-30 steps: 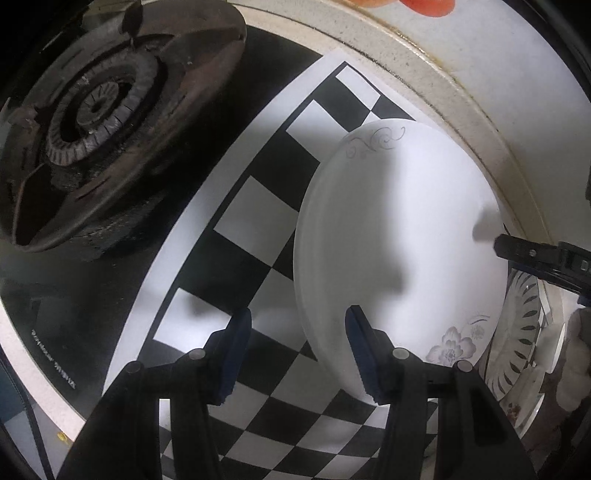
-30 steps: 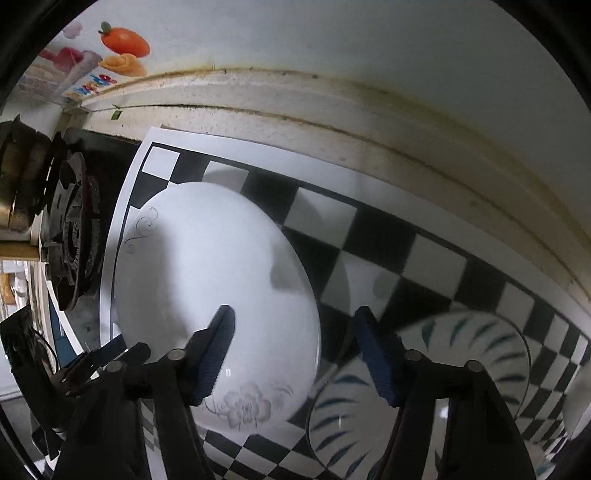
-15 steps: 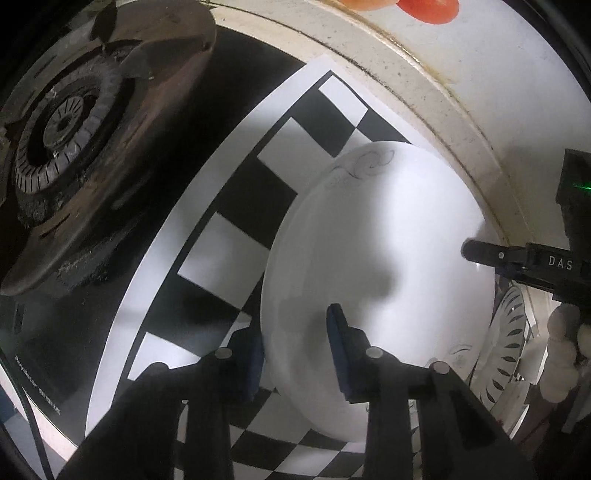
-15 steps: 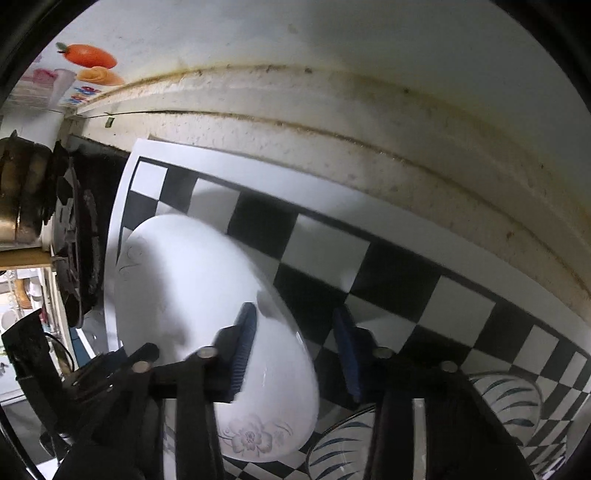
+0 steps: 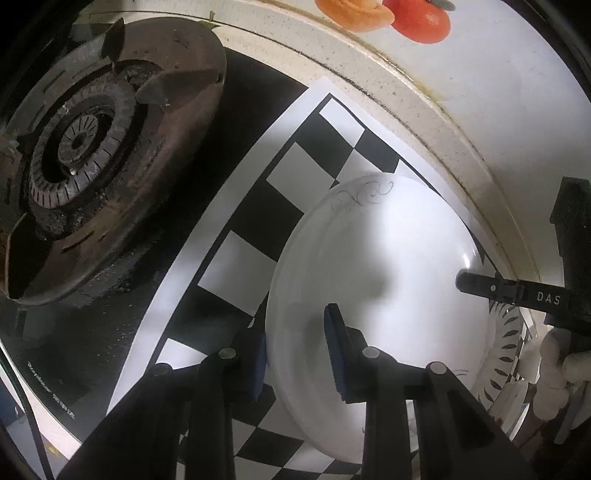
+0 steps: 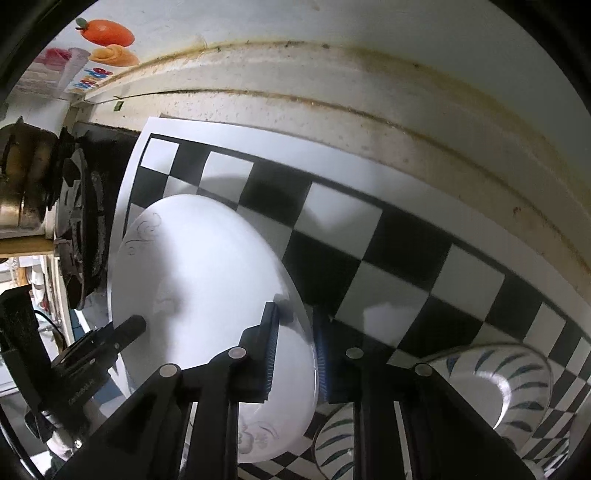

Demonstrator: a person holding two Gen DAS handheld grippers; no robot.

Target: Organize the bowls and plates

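A large white plate (image 5: 388, 258) with grey floral marks is held tilted above the checkered mat (image 5: 291, 166). My left gripper (image 5: 295, 354) is shut on its near rim. My right gripper (image 6: 295, 350) is shut on the opposite rim of the same plate (image 6: 199, 280). The right gripper's finger (image 5: 480, 286) shows over the plate in the left wrist view, and the left gripper's finger (image 6: 122, 332) shows in the right wrist view. Bowls with dark leaf patterns (image 6: 506, 384) sit on the mat to the right, one (image 6: 340, 435) partly under the plate.
A dark gas burner (image 5: 92, 155) lies to the left of the mat. A stained counter ledge (image 6: 332, 110) and white wall run along the back. Fruit stickers (image 5: 388, 14) are on the wall.
Both grippers closed onto the white plate's opposite rims and the plate came up off the mat, tilted.
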